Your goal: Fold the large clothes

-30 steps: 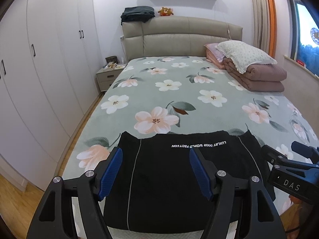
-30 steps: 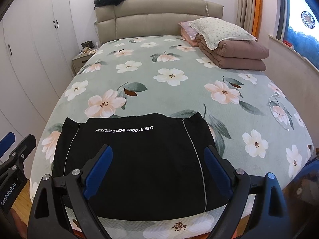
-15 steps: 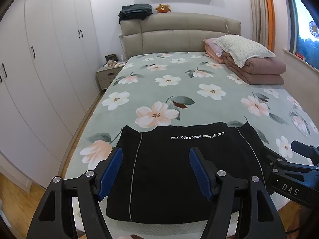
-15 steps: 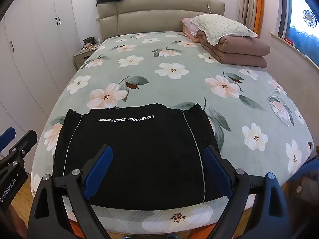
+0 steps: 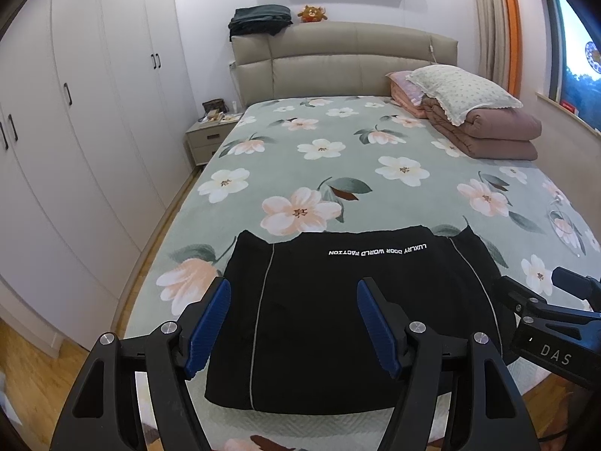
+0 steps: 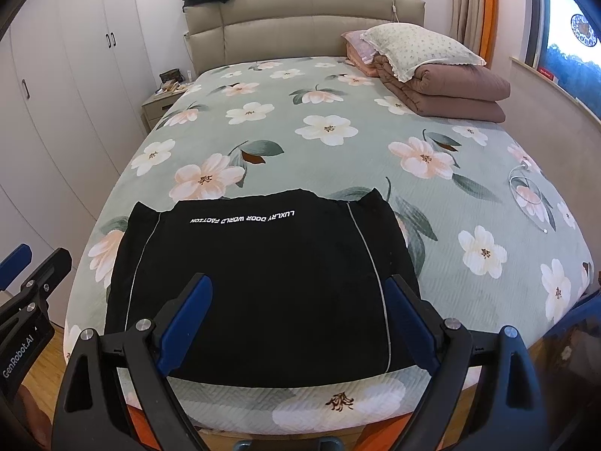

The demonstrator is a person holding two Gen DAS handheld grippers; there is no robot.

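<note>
— What did we see from the left wrist?
— Our left gripper [image 5: 291, 323] stood wide and empty above the folded black garment [image 5: 353, 319] at the bed's [image 5: 375, 173] foot edge.
— And the right wrist?
— Our right gripper [image 6: 300, 319] gaped wide, empty, over that garment [image 6: 263, 274] too.

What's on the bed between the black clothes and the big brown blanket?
Nothing but the flowered bedspread. In the right wrist view the stretch from the black folded garment to the folded brown quilt is bare.
</note>
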